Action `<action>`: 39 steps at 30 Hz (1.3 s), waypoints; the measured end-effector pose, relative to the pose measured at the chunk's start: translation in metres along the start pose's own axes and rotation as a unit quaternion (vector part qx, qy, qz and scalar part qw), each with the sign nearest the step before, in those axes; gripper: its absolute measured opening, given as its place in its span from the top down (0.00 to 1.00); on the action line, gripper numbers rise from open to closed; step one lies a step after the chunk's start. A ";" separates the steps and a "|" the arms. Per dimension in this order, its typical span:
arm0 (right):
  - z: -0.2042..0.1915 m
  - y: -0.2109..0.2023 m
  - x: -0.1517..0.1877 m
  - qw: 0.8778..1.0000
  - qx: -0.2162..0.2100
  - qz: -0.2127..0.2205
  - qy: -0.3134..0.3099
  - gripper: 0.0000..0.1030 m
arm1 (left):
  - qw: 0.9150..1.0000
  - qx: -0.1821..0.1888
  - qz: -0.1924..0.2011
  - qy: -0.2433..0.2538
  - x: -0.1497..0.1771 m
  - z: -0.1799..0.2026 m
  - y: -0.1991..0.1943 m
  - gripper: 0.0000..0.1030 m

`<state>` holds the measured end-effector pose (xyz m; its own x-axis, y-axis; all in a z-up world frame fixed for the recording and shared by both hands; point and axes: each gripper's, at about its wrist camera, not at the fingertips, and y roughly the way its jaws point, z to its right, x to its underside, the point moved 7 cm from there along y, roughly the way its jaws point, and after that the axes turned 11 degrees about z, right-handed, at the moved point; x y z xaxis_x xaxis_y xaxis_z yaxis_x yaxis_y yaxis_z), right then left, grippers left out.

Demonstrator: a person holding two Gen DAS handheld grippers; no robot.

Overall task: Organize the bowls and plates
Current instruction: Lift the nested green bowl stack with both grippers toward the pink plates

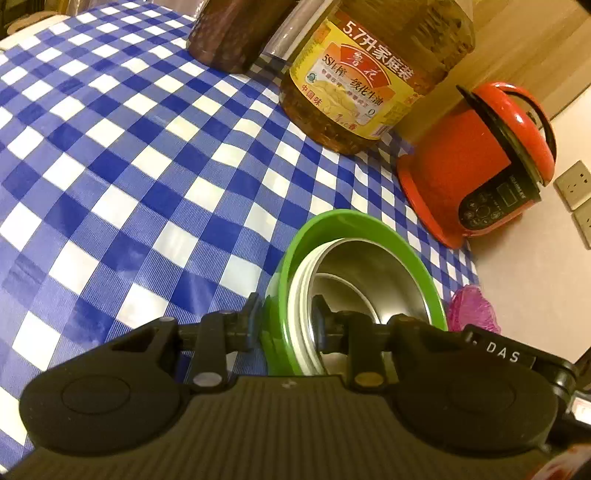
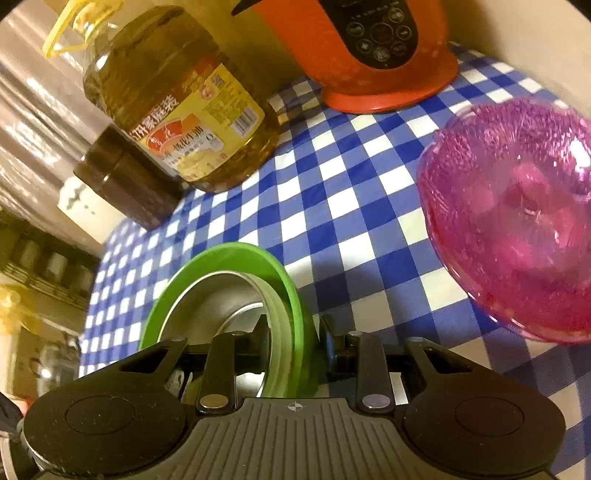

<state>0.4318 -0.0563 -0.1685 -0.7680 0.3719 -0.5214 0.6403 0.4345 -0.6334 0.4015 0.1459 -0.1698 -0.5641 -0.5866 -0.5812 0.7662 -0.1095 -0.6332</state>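
Green bowl (image 1: 354, 229) with steel liner (image 1: 373, 280) sits between both tools — left gripper (image 1: 286, 325) clamped on its near-left rim, one finger outside, one inside; right gripper (image 2: 295, 343) clamped likewise on opposite rim. Whether bowl rests on cloth or hangs above it: cannot tell. Blue-white checked tablecloth (image 1: 129, 166) beneath bowl, pale wall behind. Beyond bowl: oil jug (image 1: 365, 74), dark jar (image 1: 232, 33), red cooker (image 1: 476, 162). Pink glass bowl (image 2: 517, 218) just right of bowl — apart, not touching.
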 end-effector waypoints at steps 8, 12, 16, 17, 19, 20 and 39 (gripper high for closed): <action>0.006 0.006 0.002 1.000 -0.021 0.004 0.020 0.70 | 1.000 0.012 0.002 -0.011 -0.001 -0.004 0.000 0.74; 0.005 0.011 0.007 1.000 -0.013 0.003 0.010 0.70 | 1.000 0.014 0.002 -0.010 -0.002 -0.004 0.002 0.74; 0.005 0.015 0.008 1.000 -0.010 0.002 0.005 0.70 | 1.000 0.015 0.001 -0.007 -0.002 -0.003 0.005 0.74; 0.005 0.016 0.009 1.000 -0.009 0.002 0.002 0.70 | 1.000 0.015 0.001 -0.008 -0.003 -0.003 0.005 0.74; 0.004 0.017 0.010 1.000 -0.008 0.002 -0.002 0.70 | 1.000 0.015 0.001 -0.005 -0.003 -0.003 0.005 0.74; 0.003 0.018 0.011 1.000 -0.007 0.000 -0.005 0.70 | 1.000 0.014 0.002 -0.003 -0.003 -0.003 0.005 0.74; 0.005 0.017 0.012 1.000 -0.005 -0.001 0.000 0.70 | 1.000 0.010 -0.001 -0.001 0.002 -0.002 0.012 0.75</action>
<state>0.4337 -0.0479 -0.1884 -0.7697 0.3705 -0.5198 0.6384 0.4437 -0.6290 0.4091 0.1449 -0.1793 -0.5657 -0.5876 -0.5786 0.7705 -0.1267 -0.6247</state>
